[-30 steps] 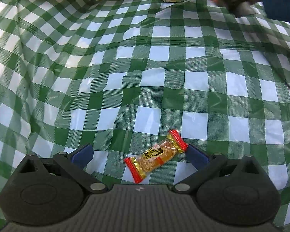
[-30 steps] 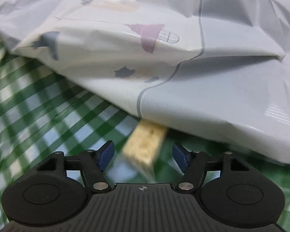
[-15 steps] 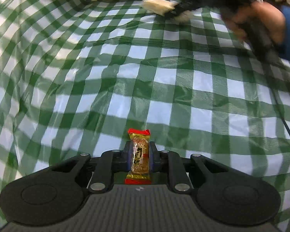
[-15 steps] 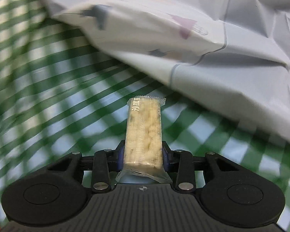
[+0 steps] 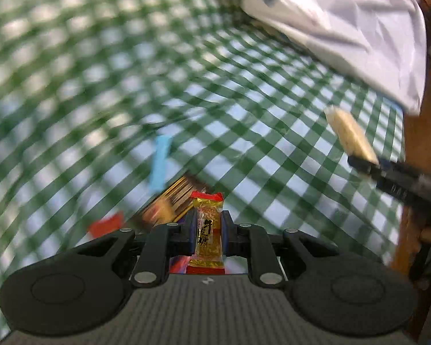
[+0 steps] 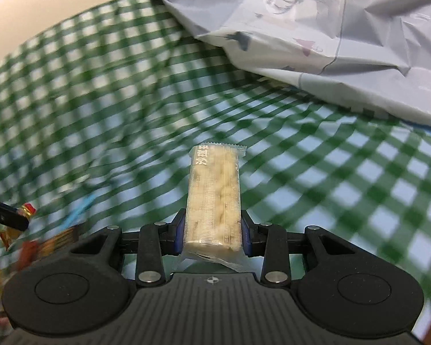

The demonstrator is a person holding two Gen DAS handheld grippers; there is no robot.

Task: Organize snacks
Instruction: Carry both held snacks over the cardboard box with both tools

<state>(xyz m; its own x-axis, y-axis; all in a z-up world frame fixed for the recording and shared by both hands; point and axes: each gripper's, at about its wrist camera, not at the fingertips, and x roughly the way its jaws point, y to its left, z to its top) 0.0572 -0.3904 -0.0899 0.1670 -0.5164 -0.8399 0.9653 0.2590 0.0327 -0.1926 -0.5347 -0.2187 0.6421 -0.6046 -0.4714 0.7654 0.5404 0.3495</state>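
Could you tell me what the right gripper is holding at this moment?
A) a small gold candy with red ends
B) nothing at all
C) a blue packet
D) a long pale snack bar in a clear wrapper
D: in the right wrist view, the right gripper is clamped on a pale snack bar in a clear wrapper.

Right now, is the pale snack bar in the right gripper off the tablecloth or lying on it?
Off it. The right gripper clamps the pale snack bar, lifted above the checked tablecloth.
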